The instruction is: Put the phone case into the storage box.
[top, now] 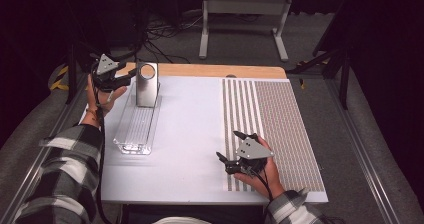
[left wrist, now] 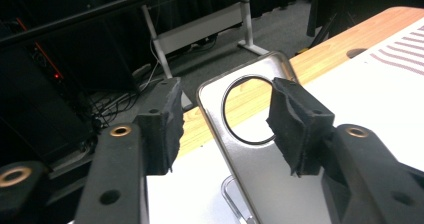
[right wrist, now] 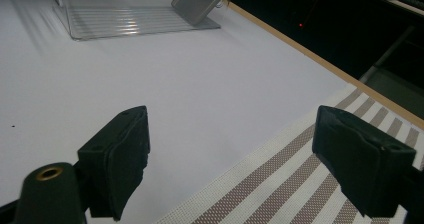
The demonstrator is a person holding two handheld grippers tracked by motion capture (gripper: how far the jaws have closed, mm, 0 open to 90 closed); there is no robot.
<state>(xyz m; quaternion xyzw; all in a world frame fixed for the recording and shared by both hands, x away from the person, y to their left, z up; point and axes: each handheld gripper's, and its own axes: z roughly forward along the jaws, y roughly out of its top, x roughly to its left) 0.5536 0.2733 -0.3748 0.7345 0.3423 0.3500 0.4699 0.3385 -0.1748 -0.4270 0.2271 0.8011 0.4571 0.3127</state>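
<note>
At the table's far left, the left gripper (top: 131, 74) sits with jaws apart around the metal stand (top: 147, 84), not pressing it. The stand rises from a clear tray (top: 136, 126). The right gripper (top: 235, 146) gapes wide over the striped mat (top: 280, 124).

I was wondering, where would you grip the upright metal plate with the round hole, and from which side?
Grip the metal plate by its thin top edge beside the round hole, coming from its left, where the left gripper is. It stands tilted at the far end of the clear tray, so probably only the upper part offers two flat faces for open jaws.
</note>
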